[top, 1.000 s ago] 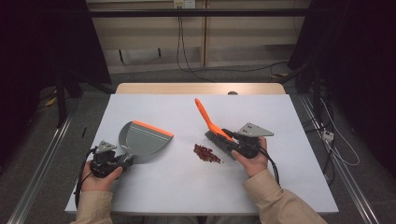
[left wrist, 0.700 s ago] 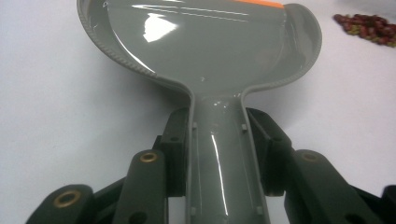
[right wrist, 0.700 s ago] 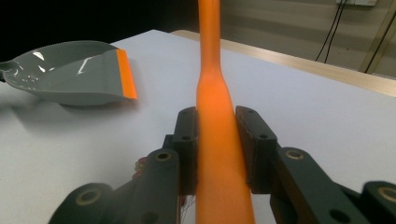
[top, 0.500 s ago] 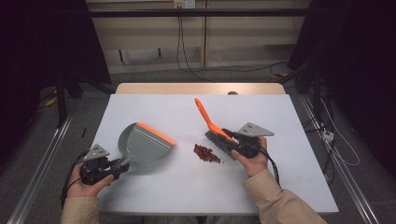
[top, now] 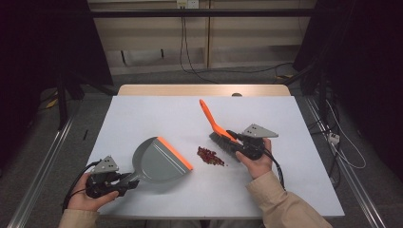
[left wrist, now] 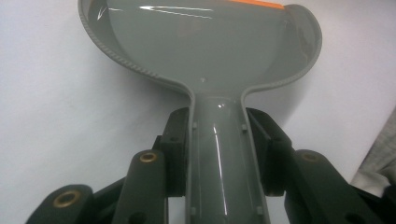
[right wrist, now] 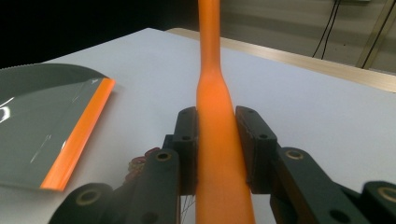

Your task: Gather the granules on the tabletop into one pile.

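Dustpan (top: 159, 164) has been shifting since the earlier frames: it sat farther up the table, then came toward the near-left edge, and its orange lip is now turned to face the debris. Left hand-held gripper (top: 124, 179) has moved with it, toward the person and left. Right hand-held gripper (top: 236, 138), brush (top: 218, 129) and red debris pile (top: 209, 156) are staying put.

Left hand-held gripper is clamping the dustpan's grey handle, pads pressing both sides of it in the left gripper view (left wrist: 219, 163). Pan is lying flat on the white table (top: 157, 116), near-left area, with its orange lip (top: 175, 153) pointing right and away from the person. Lip is sitting near the debris pile but apart from it.

Right hand-held gripper is clamping the brush's orange handle, pads squeezing it on both sides in the right gripper view (right wrist: 217, 149). Handle is tilting up and away to the left in the high view; dark bristle head is sitting at the table just right of the debris. Debris pile is lying between pan lip and bristles, centre-right of the table. Dustpan's orange lip is also showing at left in the right gripper view (right wrist: 79, 135).
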`<action>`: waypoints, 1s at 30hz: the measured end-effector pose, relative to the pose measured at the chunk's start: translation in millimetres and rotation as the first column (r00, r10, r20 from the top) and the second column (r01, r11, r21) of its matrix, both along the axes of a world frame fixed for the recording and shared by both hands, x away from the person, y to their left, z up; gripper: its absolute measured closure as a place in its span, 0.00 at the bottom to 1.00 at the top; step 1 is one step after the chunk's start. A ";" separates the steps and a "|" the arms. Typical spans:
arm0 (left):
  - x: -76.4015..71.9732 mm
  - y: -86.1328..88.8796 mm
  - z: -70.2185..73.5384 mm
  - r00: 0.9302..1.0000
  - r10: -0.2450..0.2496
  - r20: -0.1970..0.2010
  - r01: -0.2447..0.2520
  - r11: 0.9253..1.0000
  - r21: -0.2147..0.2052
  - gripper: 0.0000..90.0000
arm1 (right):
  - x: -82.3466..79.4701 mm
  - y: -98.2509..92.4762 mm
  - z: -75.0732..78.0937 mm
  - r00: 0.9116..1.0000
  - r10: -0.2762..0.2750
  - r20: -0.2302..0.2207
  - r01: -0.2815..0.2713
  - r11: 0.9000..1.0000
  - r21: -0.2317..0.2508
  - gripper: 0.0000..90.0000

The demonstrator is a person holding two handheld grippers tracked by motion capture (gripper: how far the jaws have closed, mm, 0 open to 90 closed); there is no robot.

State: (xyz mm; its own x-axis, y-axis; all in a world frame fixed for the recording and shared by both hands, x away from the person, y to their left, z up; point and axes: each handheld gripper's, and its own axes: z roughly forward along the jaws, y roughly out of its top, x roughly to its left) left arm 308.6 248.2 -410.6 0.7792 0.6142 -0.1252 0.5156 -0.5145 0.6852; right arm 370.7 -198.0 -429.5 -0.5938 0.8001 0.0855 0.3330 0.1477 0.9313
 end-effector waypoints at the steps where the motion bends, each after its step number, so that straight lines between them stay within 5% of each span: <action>1: -0.1 -1.5 -1.0 1.000 -0.007 -0.010 0.007 1.000 -0.006 0.69 | 0.2 -0.1 -0.2 1.000 0.000 -0.001 0.000 1.000 -0.001 0.79; 17: 4.5 -30.7 -5.9 0.994 -0.108 -0.021 0.108 0.994 -0.006 0.69 | 3.6 7.9 -4.6 1.000 0.011 -0.006 -0.012 0.999 -0.031 0.79; 30: 15.3 -50.3 -12.8 0.987 -0.157 -0.034 0.157 0.988 -0.006 0.69 | 6.2 13.2 -5.1 0.999 0.034 -0.025 -0.036 0.993 -0.115 0.79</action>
